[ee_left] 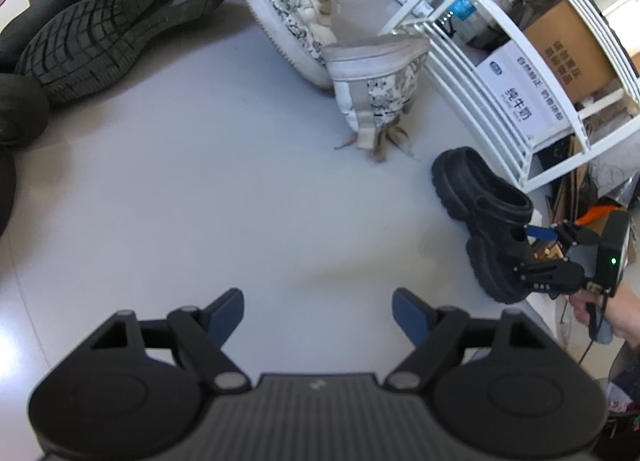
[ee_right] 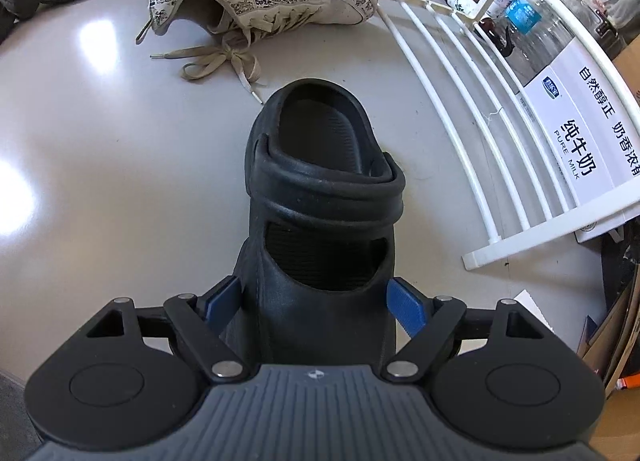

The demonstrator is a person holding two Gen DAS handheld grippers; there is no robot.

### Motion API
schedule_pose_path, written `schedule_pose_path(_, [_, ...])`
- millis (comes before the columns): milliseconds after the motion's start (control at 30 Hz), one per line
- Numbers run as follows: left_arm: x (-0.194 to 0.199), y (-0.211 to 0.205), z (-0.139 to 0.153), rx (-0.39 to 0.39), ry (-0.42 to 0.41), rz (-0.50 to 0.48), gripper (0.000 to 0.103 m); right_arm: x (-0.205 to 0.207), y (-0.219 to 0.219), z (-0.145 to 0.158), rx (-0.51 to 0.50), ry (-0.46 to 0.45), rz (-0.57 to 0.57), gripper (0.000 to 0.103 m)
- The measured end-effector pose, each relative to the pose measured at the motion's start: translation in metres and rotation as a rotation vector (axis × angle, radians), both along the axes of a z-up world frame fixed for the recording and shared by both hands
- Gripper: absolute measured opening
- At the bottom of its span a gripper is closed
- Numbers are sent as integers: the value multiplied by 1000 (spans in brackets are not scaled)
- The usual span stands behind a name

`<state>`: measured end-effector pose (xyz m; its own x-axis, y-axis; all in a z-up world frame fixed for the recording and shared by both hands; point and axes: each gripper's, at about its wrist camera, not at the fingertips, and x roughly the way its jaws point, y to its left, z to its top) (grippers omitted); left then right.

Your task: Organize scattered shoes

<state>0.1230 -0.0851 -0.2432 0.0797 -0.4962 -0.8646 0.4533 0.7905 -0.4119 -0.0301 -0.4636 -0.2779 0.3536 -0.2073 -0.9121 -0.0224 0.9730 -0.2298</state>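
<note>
Shoes lie scattered across a pale grey floor (ee_left: 200,181) beside a white wire rack (ee_right: 460,121), the landmark here and, by the look of it, the likely home for the footwear being tidied. The rack's slatted shelf holds a milk carton box (ee_right: 576,133) and clear bottles (ee_right: 540,21), with bare slats left at its near corner. Farthest from the rack, a dark sneaker (ee_left: 104,37) rests on its side with its tread showing, seemingly as it fell. Closer in, a pair of patterned cream sneakers (ee_left: 304,9) leans together just off the rack's front edge, one tipped on its side with its laces (ee_right: 224,57) trailing loose on the floor. Nearest the rack's corner sits a black clog (ee_right: 320,189), upright on its chunky sole. The right hand-held gripper (ee_right: 316,305) straddles the clog's toe end with a blue pad at each flank, set wide because the shoe is broad; whether the pads already press the rubber cannot be told, so this reads as lining up a grasp rather than a lift. The left hand-held gripper (ee_left: 318,311) hangs spread over bare floor well away from the rack, holding nothing, apparently waiting its turn.
</note>
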Motion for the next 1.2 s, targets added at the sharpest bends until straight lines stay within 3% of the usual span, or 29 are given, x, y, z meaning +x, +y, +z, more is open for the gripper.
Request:
schedule_pose_path(133, [-3,10,1,10,-18,15,83,-5,-3,18,2,-91,-42,89])
schedule_pose_path(233, [-2,23,1,11,-16,49,83,-9,-1,26,36,-109,-57,91])
schedule_pose_path(400, [13,38,20,19,-130,117,81,-14,4,34,68,-211,-58,91])
schedule_pose_path(733, [85,16,70,79,-267,92,82,-13,20,55,128,-320,-16,91])
schedule_pose_path(900, [114,15,90,56,-345,71,80,-14,18,58,163,-336,-15,91])
schedule_pose_path(1067, [146,14,103,131,-400,57,73,-19,14,63,186,-367,-54,91])
schedule_pose_path(1200, [183,19,108,75,-396,106,73,-17,15,64,213,-379,-61,91])
